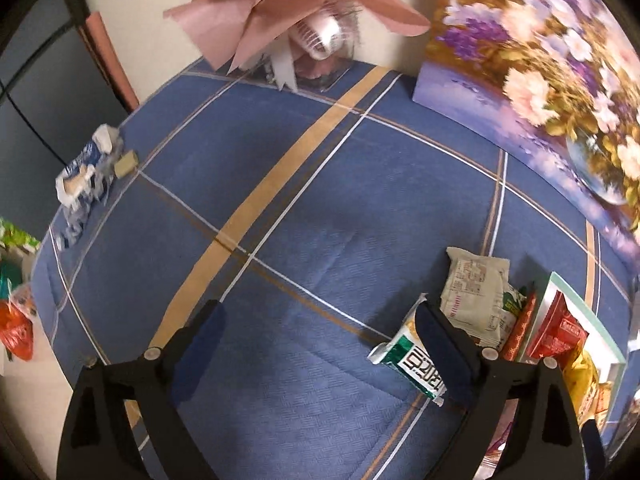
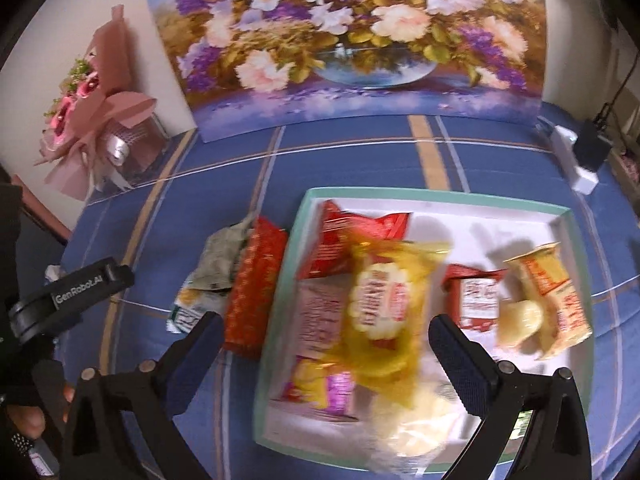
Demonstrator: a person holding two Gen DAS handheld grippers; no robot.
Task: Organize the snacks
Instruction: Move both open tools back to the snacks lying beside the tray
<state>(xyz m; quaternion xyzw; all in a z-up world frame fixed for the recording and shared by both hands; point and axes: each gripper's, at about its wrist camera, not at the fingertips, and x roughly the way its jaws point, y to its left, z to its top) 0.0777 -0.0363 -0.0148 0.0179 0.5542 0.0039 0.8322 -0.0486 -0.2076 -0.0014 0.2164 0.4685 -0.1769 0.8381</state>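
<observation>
A white tray with a mint-green rim (image 2: 432,194) lies on the blue checked cloth and holds several snack packets: a yellow one (image 2: 384,304), red ones (image 2: 352,236), a small red one (image 2: 476,298) and a cream-orange one (image 2: 556,292). My right gripper (image 2: 326,344) is open above the tray, the yellow packet blurred between its fingers. Left of the tray lie a red packet (image 2: 252,292), a crumpled beige packet (image 1: 474,292) and a green-white packet (image 1: 408,356). My left gripper (image 1: 320,332) is open over the cloth, its right finger (image 1: 440,340) over the green-white packet.
A flower painting (image 2: 344,40) leans on the wall behind the tray. A pink bouquet (image 2: 92,104) stands at the back left. Crumpled wrappers (image 1: 86,168) lie at the cloth's left edge. A white box and dark device (image 2: 584,160) sit at the far right.
</observation>
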